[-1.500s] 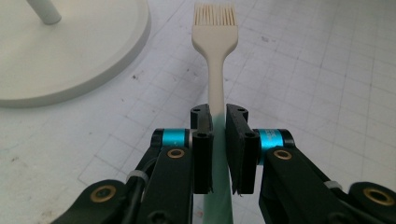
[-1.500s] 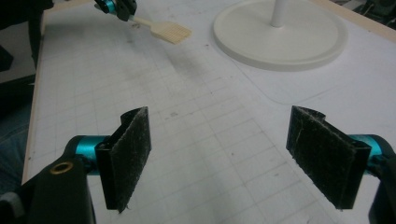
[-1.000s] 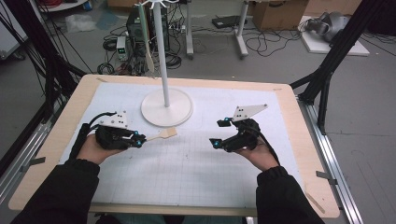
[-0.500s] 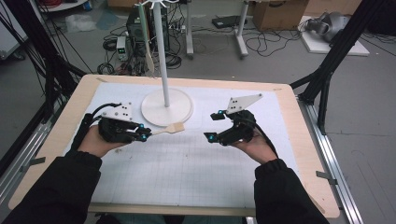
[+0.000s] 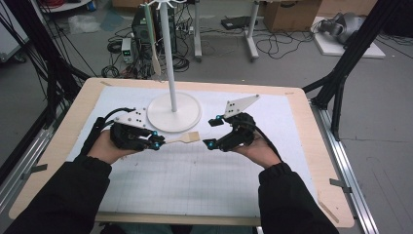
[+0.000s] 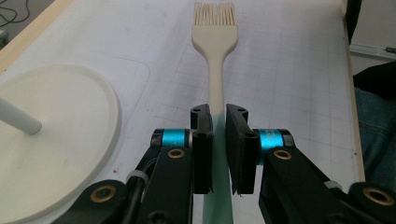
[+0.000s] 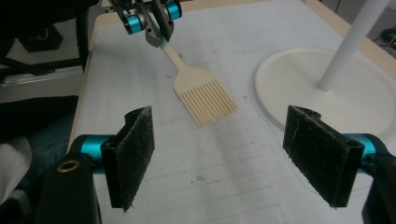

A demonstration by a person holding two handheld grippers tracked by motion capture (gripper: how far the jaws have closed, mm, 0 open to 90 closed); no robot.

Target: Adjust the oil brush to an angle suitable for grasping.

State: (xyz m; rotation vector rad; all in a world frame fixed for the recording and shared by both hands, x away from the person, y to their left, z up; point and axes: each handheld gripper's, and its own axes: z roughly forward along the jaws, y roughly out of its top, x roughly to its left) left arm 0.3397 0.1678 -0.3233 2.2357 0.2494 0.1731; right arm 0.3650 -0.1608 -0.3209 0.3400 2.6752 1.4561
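The left gripper [image 5: 157, 143] is clamped on the handle of a cream basting brush [image 6: 215, 56], held above the mat beside the round stand base [image 5: 174, 112]. The right gripper [image 7: 229, 154] is held wide open, empty; hanging the brush likely remains.

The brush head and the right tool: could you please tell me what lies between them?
Nothing: in the right gripper view, bare gridded mat separates the brush from the open right tool.

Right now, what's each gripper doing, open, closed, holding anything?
Left gripper: shut on the handle of the pastry brush.
Right gripper: open, nothing between its jaws.
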